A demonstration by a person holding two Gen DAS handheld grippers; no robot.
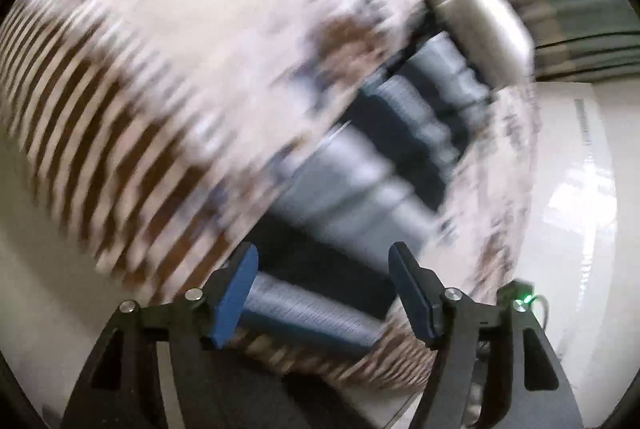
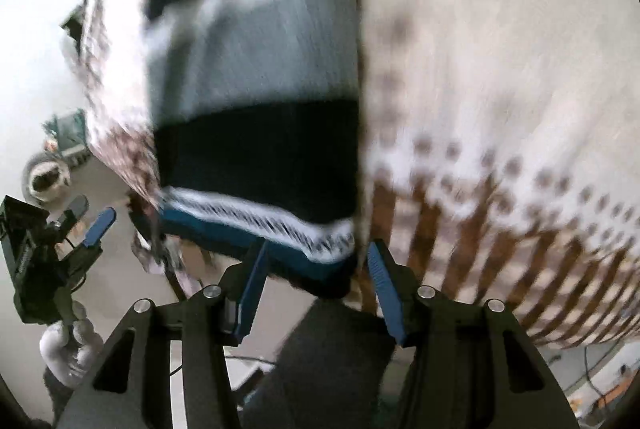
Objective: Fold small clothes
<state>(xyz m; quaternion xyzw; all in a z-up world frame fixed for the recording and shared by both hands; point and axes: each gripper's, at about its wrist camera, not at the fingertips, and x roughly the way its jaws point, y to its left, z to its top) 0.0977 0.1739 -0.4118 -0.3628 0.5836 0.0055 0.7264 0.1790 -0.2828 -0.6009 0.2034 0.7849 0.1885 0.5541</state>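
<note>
Left gripper (image 1: 322, 289) stood wide, blue pads (image 1: 236, 301) clear of cloth, nothing pinched. Right gripper (image 2: 316, 289) stood partly apart; dark-and-grey striped knit (image 2: 256, 133) hem lay between pads (image 2: 252, 293), contact unclear through blur. Beyond, cream garment with brown stripes (image 2: 500, 117) beside knit, both on white table (image 1: 576, 197). Left gripper also visible at far left, in gloved hand (image 2: 68, 353).

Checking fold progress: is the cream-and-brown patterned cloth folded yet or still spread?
Still spread. The patterned cloth lies open across the surface, covering most of both views, with a striped knit piece on top. Heavy blur hides any edge folds.
</note>
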